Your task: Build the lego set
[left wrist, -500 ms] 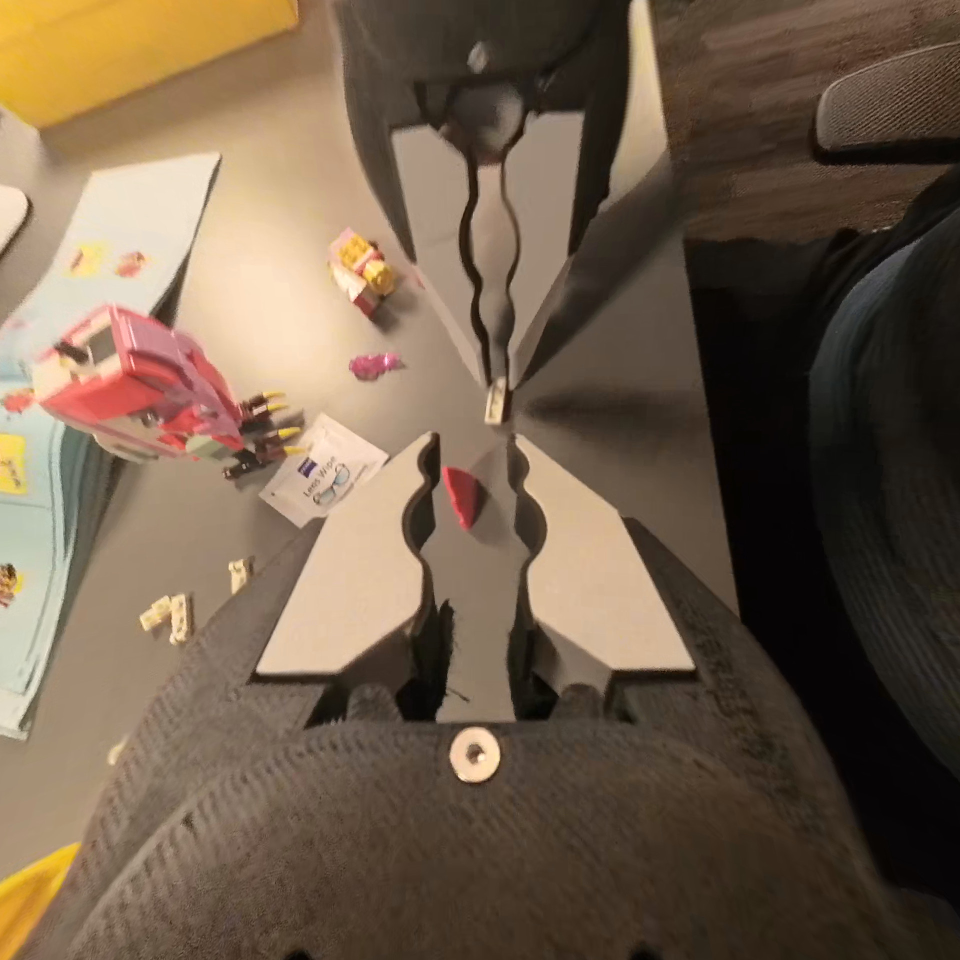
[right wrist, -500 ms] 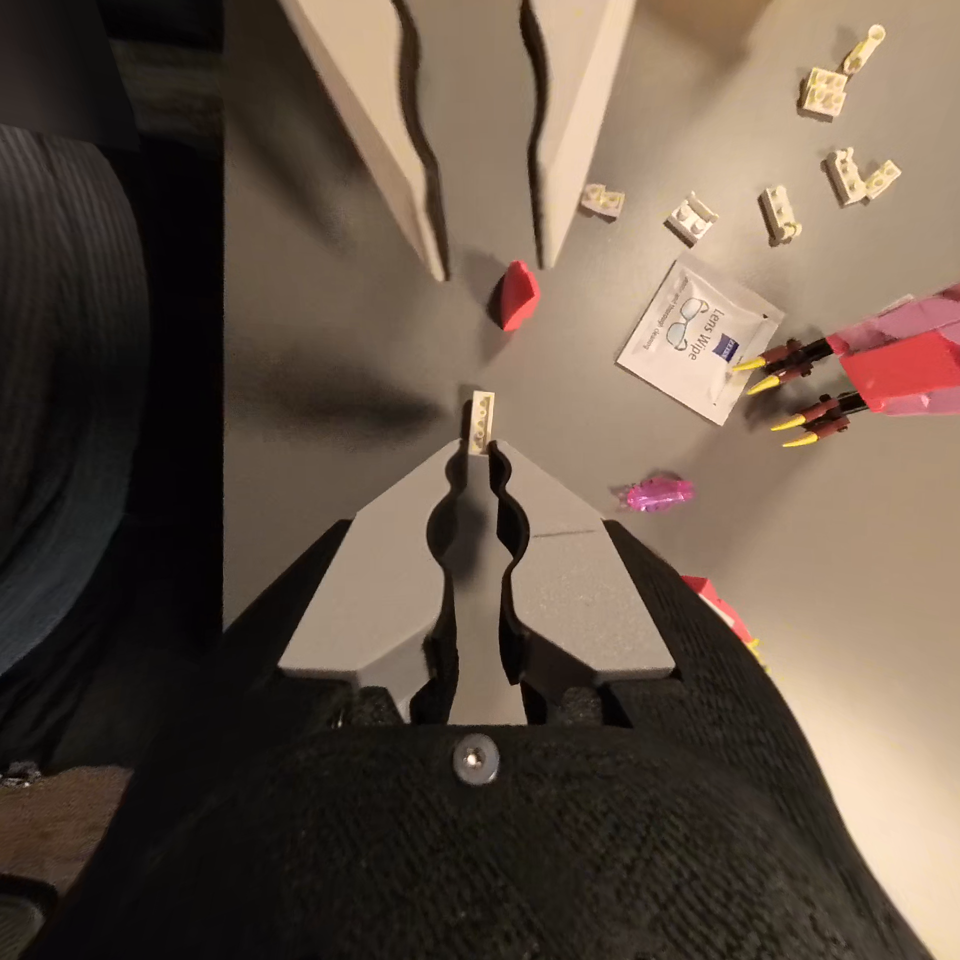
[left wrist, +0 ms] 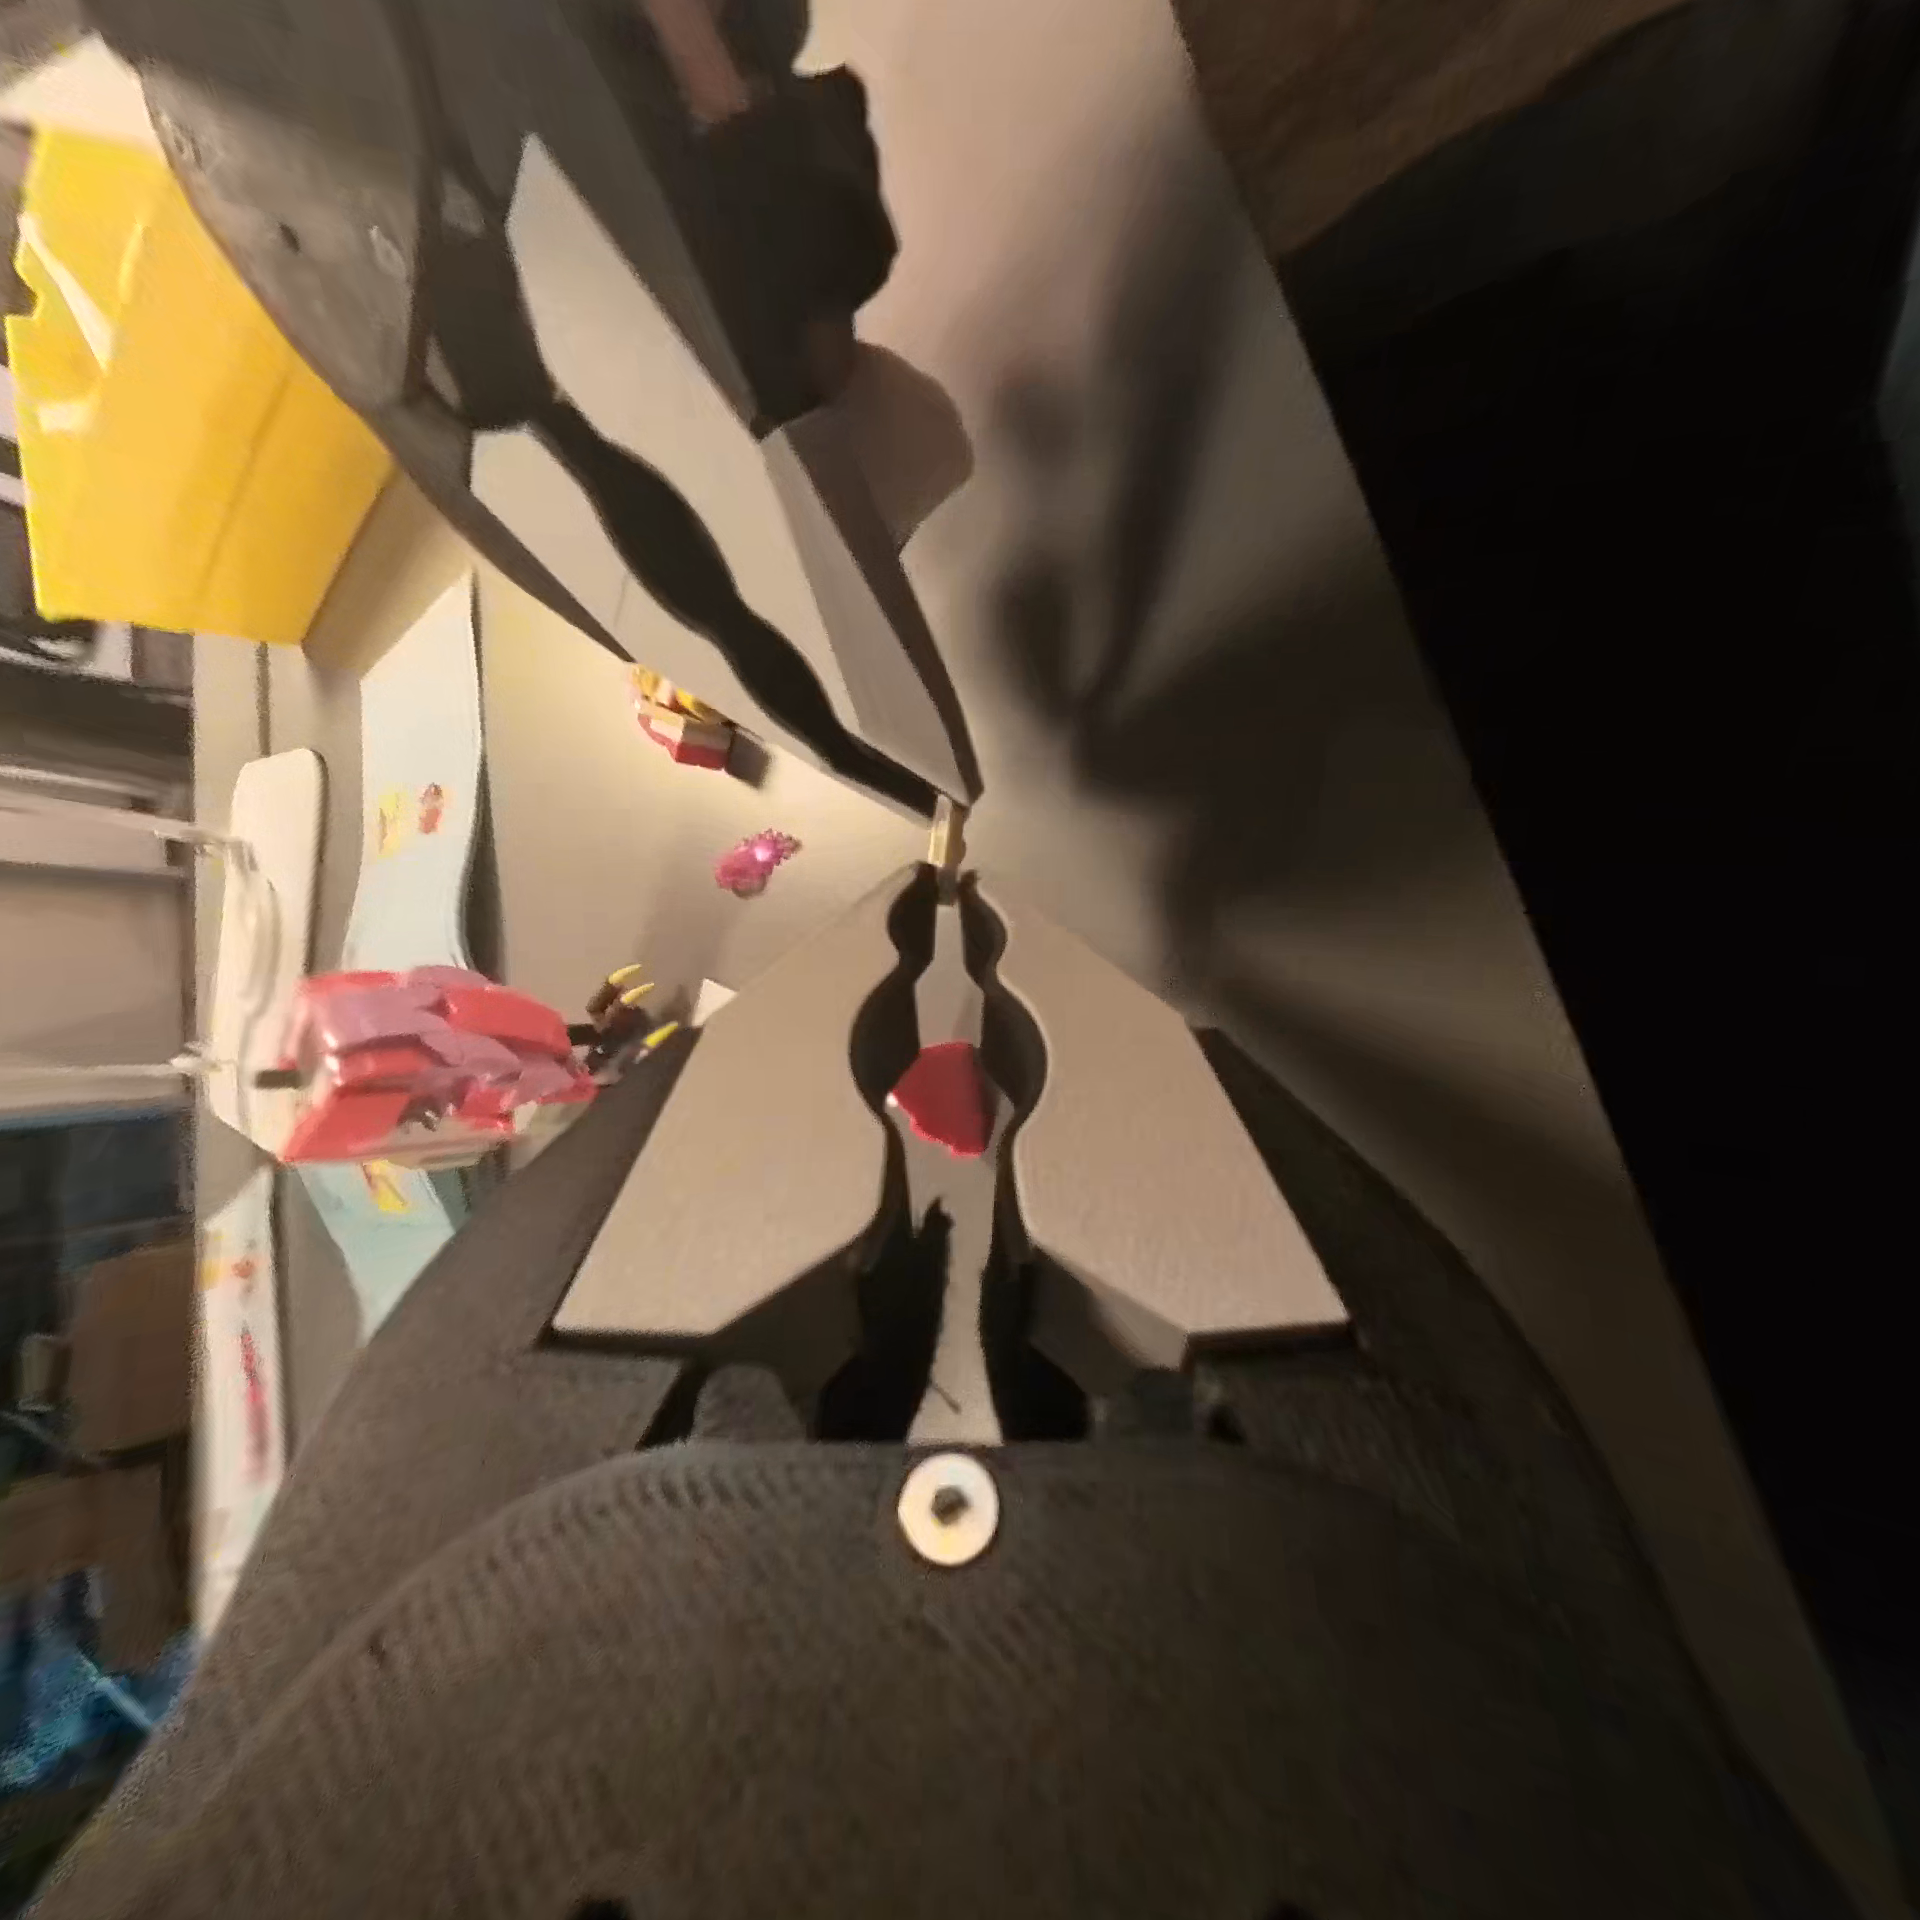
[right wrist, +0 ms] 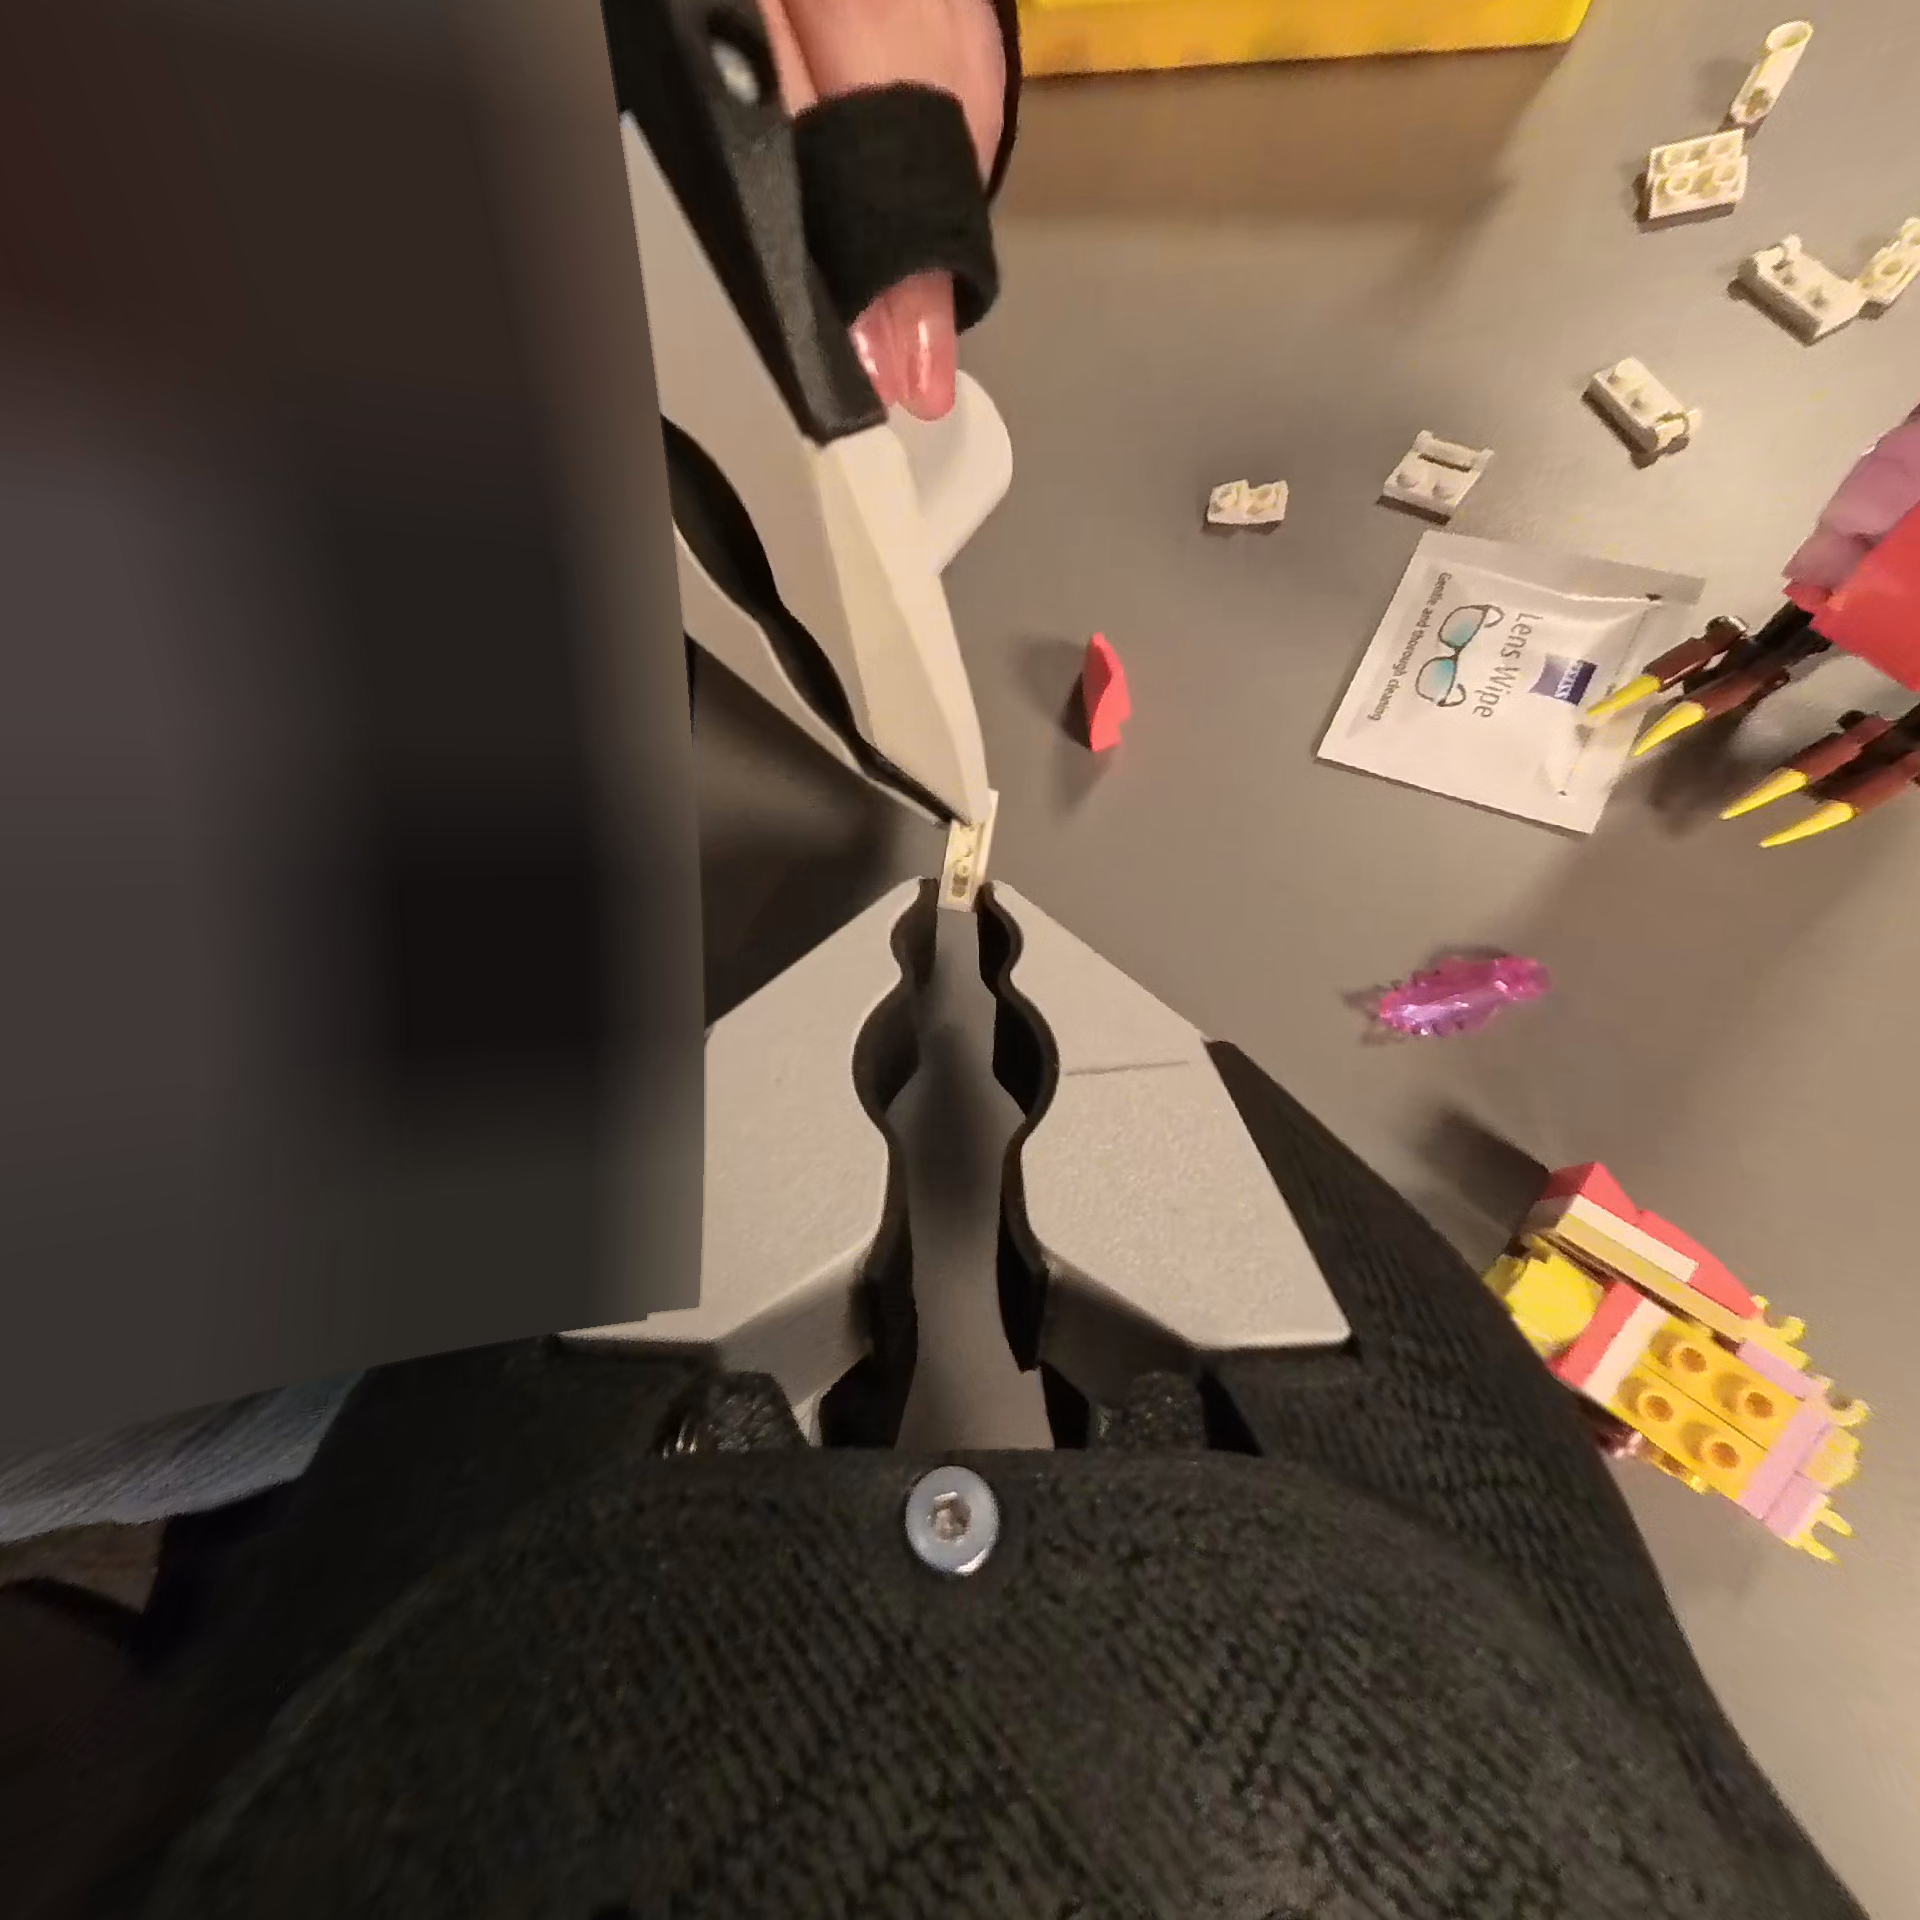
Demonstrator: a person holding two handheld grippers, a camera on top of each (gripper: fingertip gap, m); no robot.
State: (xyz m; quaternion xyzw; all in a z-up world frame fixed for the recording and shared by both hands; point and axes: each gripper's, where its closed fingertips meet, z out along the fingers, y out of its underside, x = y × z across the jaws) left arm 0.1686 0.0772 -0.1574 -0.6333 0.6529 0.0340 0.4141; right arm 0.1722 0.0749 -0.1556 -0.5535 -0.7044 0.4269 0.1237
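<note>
1. Looking along the left wrist view: found the left gripper (left wrist: 940,885) closed at its tips on the near end of a small cream plate (left wrist: 943,844), with only that sliver between the fingers.
2. Met tip to tip by the right gripper (left wrist: 956,808), slanting in from the upper left and pinched on the plate's far end, so held from both ends above the grey table (left wrist: 1143,665).
3. Showed a red piece (left wrist: 940,1096) on the table below, framed in the gap farther back between the left fingers and not touched by them.
4. Left of the tips, lay a pink translucent piece (left wrist: 756,862), a small red and yellow build (left wrist: 691,732) half hidden behind the right gripper, and farther off a red and pink model (left wrist: 416,1060) with yellow-tipped spikes; blurred throughout.
5. Turning to the right wrist view: showed the right gripper (right wrist: 958,896) clamped on the cream plate (right wrist: 966,857) at its lower end, pads pressed to both sides.
6. Came down from above the left gripper (right wrist: 971,810), shut on the upper end, with a hand (right wrist: 894,208) on it, one finger through a black strap.
7. Lay to the right the red piece (right wrist: 1103,691), well clear of both tools, then a white sachet (right wrist: 1496,675), scattered cream bricks (right wrist: 1247,501), the pink translucent piece (right wrist: 1460,992) and, lower right, the small red and yellow build (right wrist: 1662,1361).
</note>
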